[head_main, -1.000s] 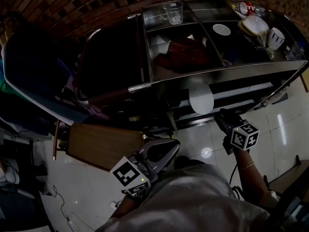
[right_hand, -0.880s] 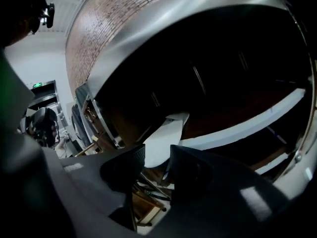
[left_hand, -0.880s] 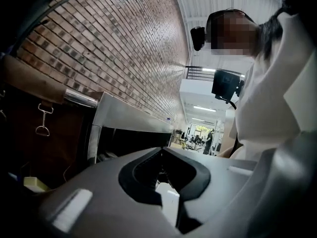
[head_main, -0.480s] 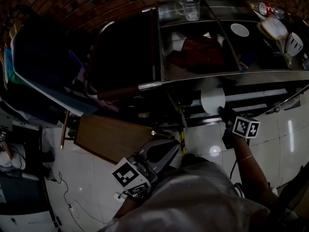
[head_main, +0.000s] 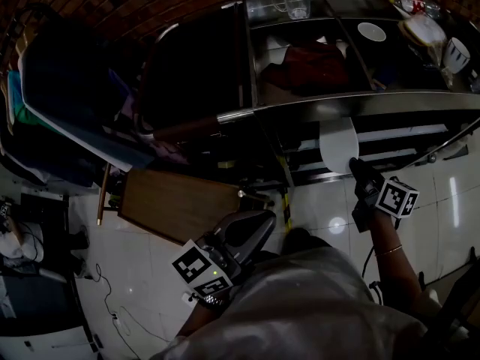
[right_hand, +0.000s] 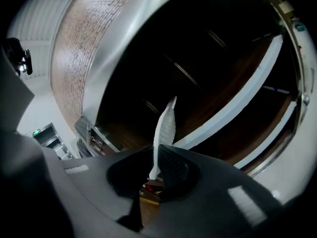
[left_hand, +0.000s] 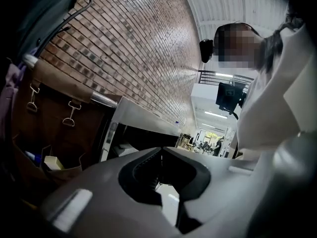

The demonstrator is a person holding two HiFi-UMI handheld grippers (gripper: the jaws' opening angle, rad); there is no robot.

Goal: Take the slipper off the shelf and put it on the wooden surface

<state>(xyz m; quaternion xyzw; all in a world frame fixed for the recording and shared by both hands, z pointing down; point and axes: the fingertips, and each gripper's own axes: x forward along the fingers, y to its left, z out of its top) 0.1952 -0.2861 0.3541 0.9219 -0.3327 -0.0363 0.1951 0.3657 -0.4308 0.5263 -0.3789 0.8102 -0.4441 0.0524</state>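
Between the right gripper's jaws: slipper, white, seen edge-on as a thin blade. It rises from the pads with its free tip leaning toward 1 o'clock. Jaws closing, pads pressed on its near end.

Slipper, head view: pale oval at 2 o'clock of frame centre, on a lower rail of the metal shelf. Long axis runs 12 to 6 o'clock. Toe and heel cannot be told apart. The right gripper meets its end at 5 o'clock.

Right arm: bare forearm with a thin bangle, reaching from 5 o'clock up toward the shelf. Marker cube faces up.

Left gripper: jaws together, nothing between them. In the head view the left gripper is held low by the body near 6 o'clock. It points toward 1 o'clock, over the tiled floor.

Wooden surface: brown board at 9 o'clock of the left gripper, well apart from the slipper.

Shelf contents, top tier:
- glass mug, upright, at 12 o'clock
- red cloth, bunched in the compartment below the mug
- white dish, right compartment
- striped cup, far right at 2 o'clock

Brown bag, left gripper view: hangs at 9 o'clock with two metal clips. Brick wall behind it.
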